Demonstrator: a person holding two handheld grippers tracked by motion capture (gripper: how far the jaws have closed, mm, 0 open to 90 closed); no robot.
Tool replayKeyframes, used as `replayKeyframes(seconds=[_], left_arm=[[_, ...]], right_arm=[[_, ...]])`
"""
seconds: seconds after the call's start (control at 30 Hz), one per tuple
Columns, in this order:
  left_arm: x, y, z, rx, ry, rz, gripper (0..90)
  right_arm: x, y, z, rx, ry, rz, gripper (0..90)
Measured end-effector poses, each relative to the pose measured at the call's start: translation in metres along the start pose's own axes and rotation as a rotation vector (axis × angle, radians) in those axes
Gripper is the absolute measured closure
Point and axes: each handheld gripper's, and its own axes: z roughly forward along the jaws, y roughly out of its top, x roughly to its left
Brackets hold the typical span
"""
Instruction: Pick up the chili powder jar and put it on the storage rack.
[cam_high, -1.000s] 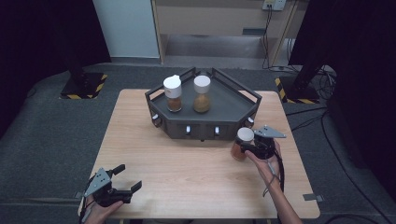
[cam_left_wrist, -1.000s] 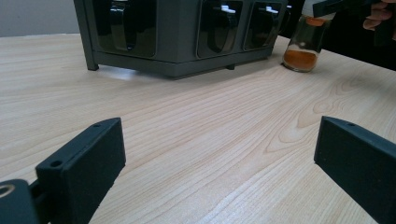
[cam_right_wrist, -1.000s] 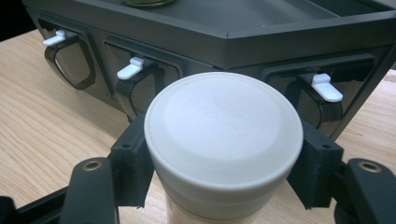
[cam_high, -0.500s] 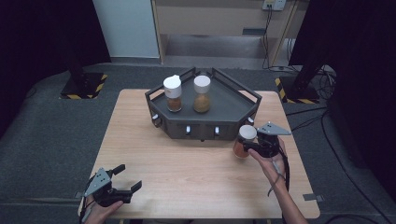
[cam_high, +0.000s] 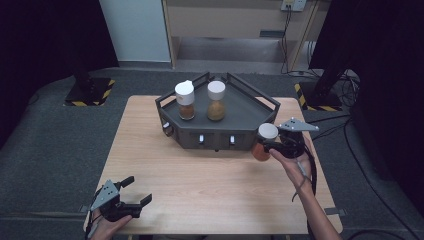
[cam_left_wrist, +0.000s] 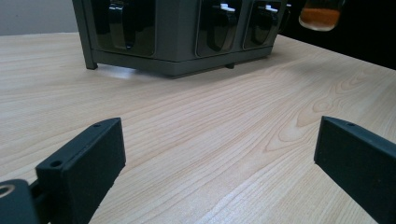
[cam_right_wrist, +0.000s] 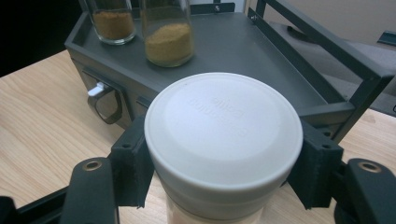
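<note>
Firmly, right gripper (cam_right_wrist: 224, 172) clamped on white-lidded spice jar (cam_right_wrist: 223, 140), lifted clear beside the rack's (cam_high: 250, 107) front right corner, two more jars (cam_high: 185, 100) standing inside, left gripper (cam_high: 132, 200) wide open, empty, near the table's (cam_high: 210, 180) front left corner.

You have a light wooden table (cam_high: 200, 175) in front of you, and a dark grey, angular rack (cam_high: 250, 112) with a railed top tray sits toward its far side. Two glass spice jars stand on that tray near each other, both white-capped: the left jar (cam_high: 185, 101) holds a reddish-brown powder and the right jar (cam_high: 216, 101) a yellower one. Along the rack's front you can see small drawer-like compartments with pale tabs (cam_high: 201, 139), and grey carpet (cam_high: 55, 135) surrounds the table, with yellow-and-black striped bases (cam_high: 90, 92) beyond.
</note>
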Motion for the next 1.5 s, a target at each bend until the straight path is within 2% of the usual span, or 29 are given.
replayKeyframes(seconds=[0.37, 0.5, 0.83, 0.93, 1.2, 1.5], left_arm=[[0.000, 0.000, 0.000, 0.003, -0.002, -0.005, 0.7], [0.001, 0.000, 0.001, 0.003, -0.005, -0.007, 0.7], [0.002, -0.001, 0.001, 0.004, -0.007, -0.013, 0.7], [0.002, -0.001, 0.001, 0.005, -0.008, -0.012, 0.7], [0.002, -0.001, 0.001, 0.004, -0.007, -0.015, 0.7], [0.002, -0.001, 0.001, 0.003, -0.005, -0.017, 0.7]], right_arm=[[-0.003, 0.027, -0.002, -0.001, 0.012, -0.010, 33.5], [-0.007, 0.041, -0.003, -0.003, 0.020, -0.001, 33.5], [-0.005, 0.076, 0.004, 0.000, 0.016, -0.025, 33.5], [-0.008, 0.085, 0.008, 0.002, 0.020, -0.017, 33.5], [-0.017, 0.105, 0.025, 0.012, -0.006, -0.003, 33.4], [-0.025, 0.116, 0.042, 0.014, -0.027, 0.019, 33.4]])
